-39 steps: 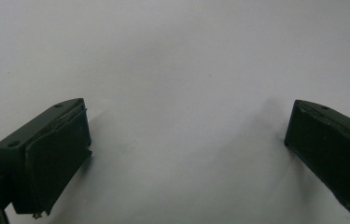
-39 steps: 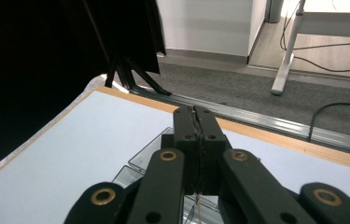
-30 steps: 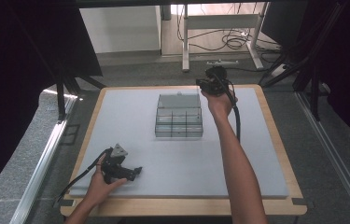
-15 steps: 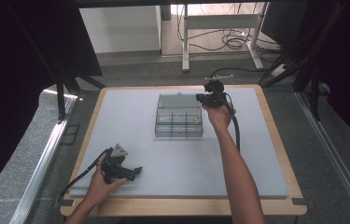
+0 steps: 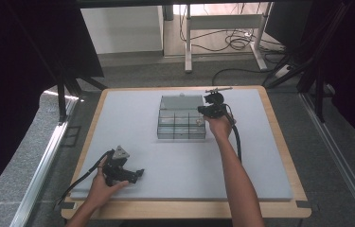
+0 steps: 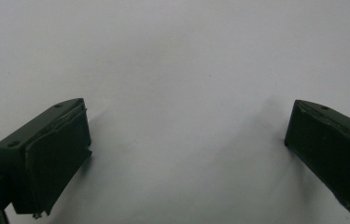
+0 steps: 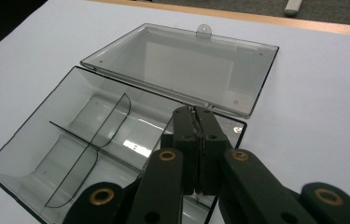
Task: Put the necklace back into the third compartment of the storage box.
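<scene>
Pinching my right gripper [image 7: 195, 122] fully closed — nothing I could make out between the pads — I had its tips poised over the near right corner of the clear compartment box [image 7: 70, 140], whose lid [image 7: 182, 65] lay flipped open flat behind it. That box sat toward the far middle of the grey mat [image 5: 165, 161]. My left gripper [image 6: 182, 154] rested on bare mat near the front-left — jaws spread wide, empty.
</scene>
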Demonstrator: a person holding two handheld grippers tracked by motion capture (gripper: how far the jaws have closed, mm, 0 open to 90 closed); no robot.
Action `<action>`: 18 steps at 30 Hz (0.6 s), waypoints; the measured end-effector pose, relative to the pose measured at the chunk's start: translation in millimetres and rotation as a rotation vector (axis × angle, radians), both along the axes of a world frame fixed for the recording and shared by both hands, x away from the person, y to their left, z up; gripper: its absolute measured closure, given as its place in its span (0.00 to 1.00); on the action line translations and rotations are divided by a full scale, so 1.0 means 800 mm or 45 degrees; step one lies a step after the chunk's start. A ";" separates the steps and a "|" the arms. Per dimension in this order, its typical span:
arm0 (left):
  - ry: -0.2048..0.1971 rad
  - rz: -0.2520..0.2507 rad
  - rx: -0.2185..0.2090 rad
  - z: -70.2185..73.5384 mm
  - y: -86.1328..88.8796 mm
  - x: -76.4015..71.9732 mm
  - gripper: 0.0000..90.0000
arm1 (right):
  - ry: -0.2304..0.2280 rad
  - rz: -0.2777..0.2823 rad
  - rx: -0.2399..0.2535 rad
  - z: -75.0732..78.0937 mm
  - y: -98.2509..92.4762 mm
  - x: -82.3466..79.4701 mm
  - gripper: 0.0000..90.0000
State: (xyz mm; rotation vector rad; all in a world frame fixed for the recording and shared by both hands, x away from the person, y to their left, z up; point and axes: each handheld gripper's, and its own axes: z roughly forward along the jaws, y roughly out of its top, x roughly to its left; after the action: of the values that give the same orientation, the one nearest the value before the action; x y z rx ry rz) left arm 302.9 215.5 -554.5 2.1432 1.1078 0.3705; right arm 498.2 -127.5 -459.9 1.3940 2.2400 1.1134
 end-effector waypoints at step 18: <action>0.000 0.000 0.001 0.000 0.000 0.000 0.00 | 0.008 0.054 -0.001 -0.003 0.000 -0.006 0.72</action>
State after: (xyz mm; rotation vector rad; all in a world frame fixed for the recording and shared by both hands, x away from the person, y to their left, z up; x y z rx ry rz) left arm 302.9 215.5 -554.4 2.1437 1.1077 0.3705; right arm 493.6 -127.8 -462.5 1.3578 2.2841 1.1225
